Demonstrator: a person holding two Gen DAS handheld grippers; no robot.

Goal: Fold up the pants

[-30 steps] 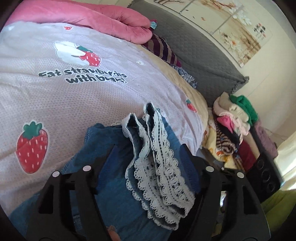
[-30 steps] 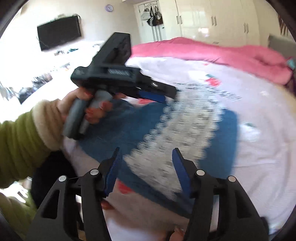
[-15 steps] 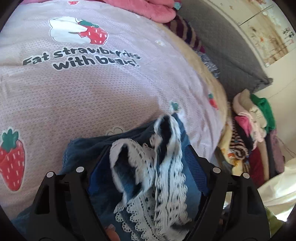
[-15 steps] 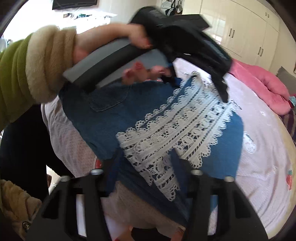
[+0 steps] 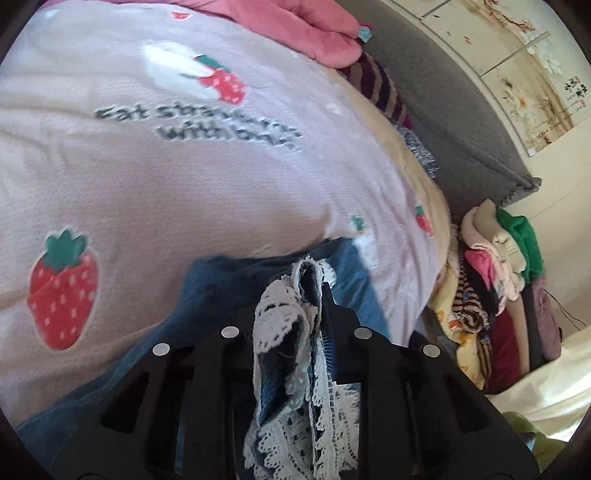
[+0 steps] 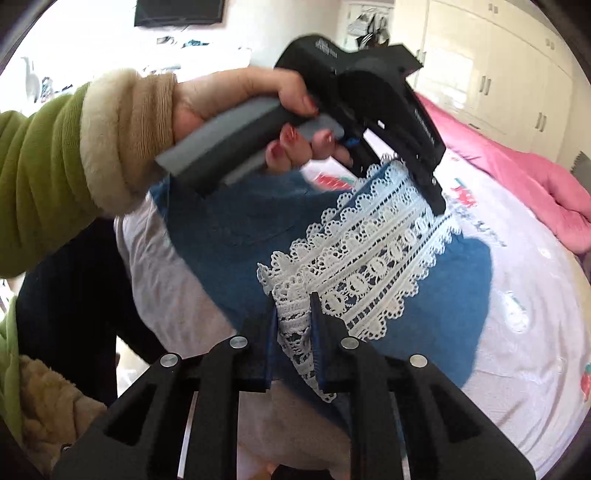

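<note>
blue denim pants [image 6: 236,236] w/ white lace trim [image 6: 369,258] lie on the bed's strawberry-print sheet [image 5: 184,184], near its edge. right gripper [image 6: 293,321] jaws closing, pinching one end of the lace hem. left gripper [image 5: 291,295] jaws closing too, lace + denim bunched between them at the far end. left hand [image 6: 236,99], green sleeve w/ cream cuff, grips its grey handle. pink quilt [image 5: 295,26] further back; clothes pile [image 5: 495,280] beside bed.
</note>
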